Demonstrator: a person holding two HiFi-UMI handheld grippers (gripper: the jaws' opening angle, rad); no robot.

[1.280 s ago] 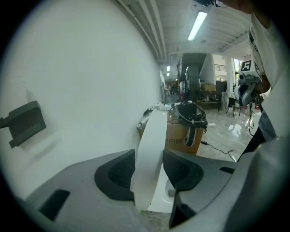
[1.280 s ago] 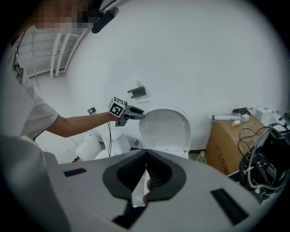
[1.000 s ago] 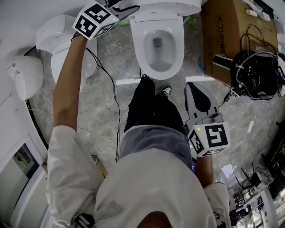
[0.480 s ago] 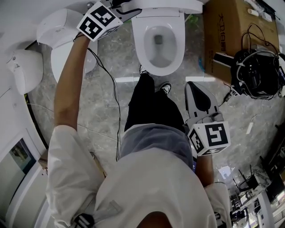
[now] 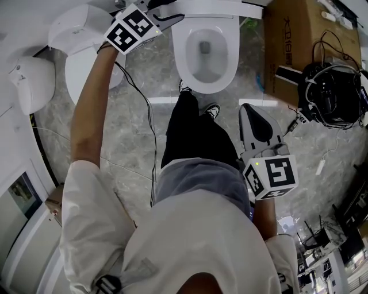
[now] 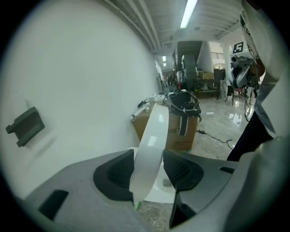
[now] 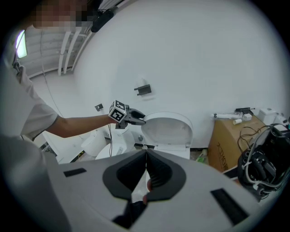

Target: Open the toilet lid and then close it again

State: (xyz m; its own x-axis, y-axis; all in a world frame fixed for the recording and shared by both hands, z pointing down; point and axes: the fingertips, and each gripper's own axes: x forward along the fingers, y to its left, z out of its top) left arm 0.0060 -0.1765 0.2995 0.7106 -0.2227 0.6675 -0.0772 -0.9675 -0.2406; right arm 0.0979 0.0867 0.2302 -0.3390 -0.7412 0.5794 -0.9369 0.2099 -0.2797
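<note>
The white toilet (image 5: 205, 57) stands at the top of the head view with its bowl uncovered. Its lid (image 5: 213, 7) is raised near upright against the wall, also seen as a rounded panel, the lid (image 7: 167, 127), in the right gripper view. My left gripper (image 5: 172, 12) reaches to the lid's left edge. In the left gripper view the lid's rim (image 6: 152, 140) runs between both pads, which press on it. My right gripper (image 5: 253, 109) hangs low beside the person's leg, its jaws (image 7: 146, 161) shut together with nothing between them.
A cardboard box (image 5: 293, 46) stands right of the toilet, with a black bundle of gear and cables (image 5: 330, 95) beyond it. A second white fixture (image 5: 86, 51) sits to the left. A thin cable (image 5: 144, 115) trails over the marble floor. The person's legs (image 5: 192, 132) stand before the bowl.
My left gripper has shifted a little to the right with the lid's edge in it. The right gripper has hardly moved.
</note>
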